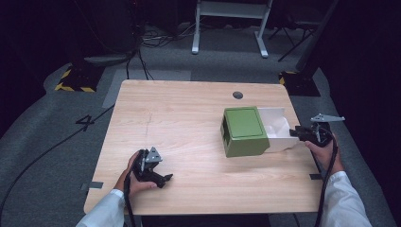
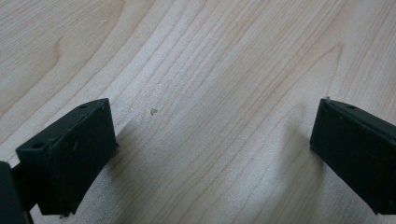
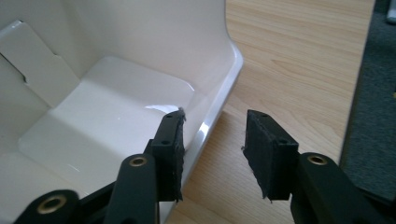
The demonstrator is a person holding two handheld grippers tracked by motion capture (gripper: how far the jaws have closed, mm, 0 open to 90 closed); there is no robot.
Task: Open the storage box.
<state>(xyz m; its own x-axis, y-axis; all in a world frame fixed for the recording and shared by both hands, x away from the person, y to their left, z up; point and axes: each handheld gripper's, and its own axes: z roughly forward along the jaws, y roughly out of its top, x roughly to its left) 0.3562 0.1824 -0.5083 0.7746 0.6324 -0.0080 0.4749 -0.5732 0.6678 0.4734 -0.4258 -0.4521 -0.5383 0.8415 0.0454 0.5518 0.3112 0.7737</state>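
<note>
White drawer (image 1: pixel 279 130) is sticking out right of the green box (image 1: pixel 243 131), its rim sitting between your right gripper's (image 3: pixel 212 140) parted jaws.

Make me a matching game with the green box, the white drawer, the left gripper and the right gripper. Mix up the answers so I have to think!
Things:
1. green box
2. white drawer
3. left gripper
4. right gripper

Places or states:
A. jaws astride the rim of something white, one inside, one outside
B. jaws wide apart over bare wooden table
C. sticking out of one side of a casing
D. sits on the table near its right side, flat lid on top

Pairs: 1-D, 2-C, 3-B, 4-A
</note>
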